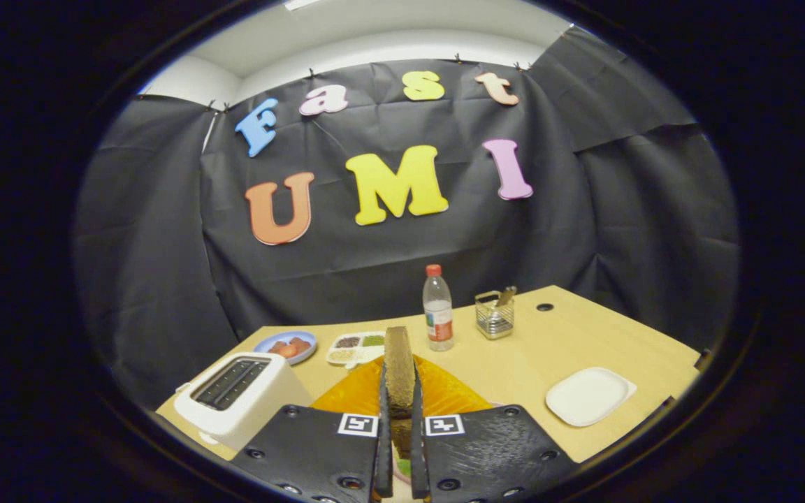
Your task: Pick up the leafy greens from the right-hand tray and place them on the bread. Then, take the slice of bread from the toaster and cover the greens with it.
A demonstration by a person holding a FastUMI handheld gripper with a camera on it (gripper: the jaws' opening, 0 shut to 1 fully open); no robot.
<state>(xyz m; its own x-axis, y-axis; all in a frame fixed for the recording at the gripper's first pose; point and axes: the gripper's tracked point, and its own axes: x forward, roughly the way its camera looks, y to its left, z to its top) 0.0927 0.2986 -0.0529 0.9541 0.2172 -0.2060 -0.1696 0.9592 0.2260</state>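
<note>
A brown slice of bread stands on edge between my fingers, and my gripper is shut on it. It is held above an orange plate that lies just ahead of the fingers. A bit of green shows low between the fingers; what lies under it is hidden. The white toaster stands to the left of the fingers, its two slots dark. To the right lies an empty white tray.
On the wooden table beyond the plate stand a water bottle with a red cap, a wire holder, a divided dish of seeds and a blue plate with red pieces. The table's right edge lies past the tray.
</note>
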